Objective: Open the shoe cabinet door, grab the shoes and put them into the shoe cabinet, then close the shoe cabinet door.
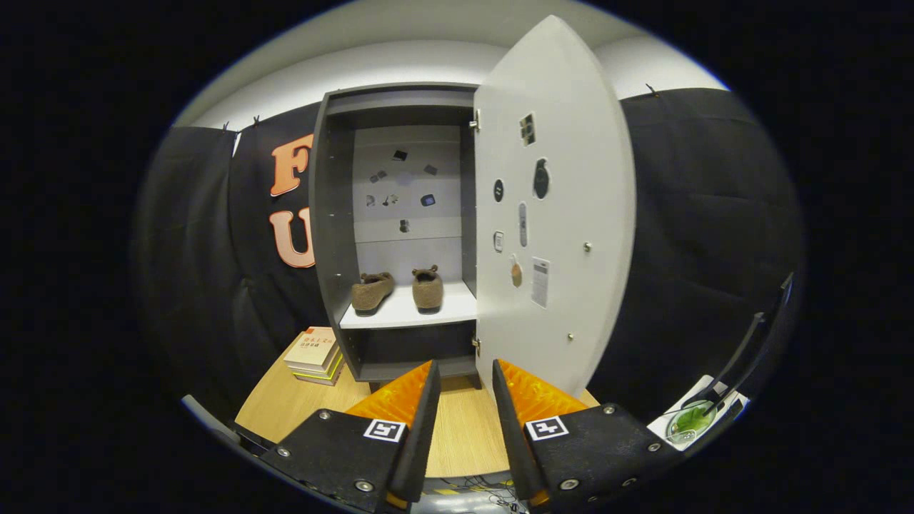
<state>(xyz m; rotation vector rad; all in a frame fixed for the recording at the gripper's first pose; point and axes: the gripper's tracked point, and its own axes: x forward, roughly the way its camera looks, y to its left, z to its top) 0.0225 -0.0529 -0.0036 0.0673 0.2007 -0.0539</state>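
both shoes [400, 289] sit on the cabinet shelf [457, 310] beyond the released, empty fingers [464, 389].

Lighting is even and moderately bright, coming from overhead. The open door [553, 207] is the brightest area and shows no glare. The cabinet [335, 235] interior is dimmer; its lower compartment lies in deep shadow, and the shoes [398, 289] cast short shadows on the shelf [457, 308]. Fisheye distortion bows the door edges and the cabinet walls outward. The fingers [418, 421], set apart, appear slightly soft. The centre is sharp.
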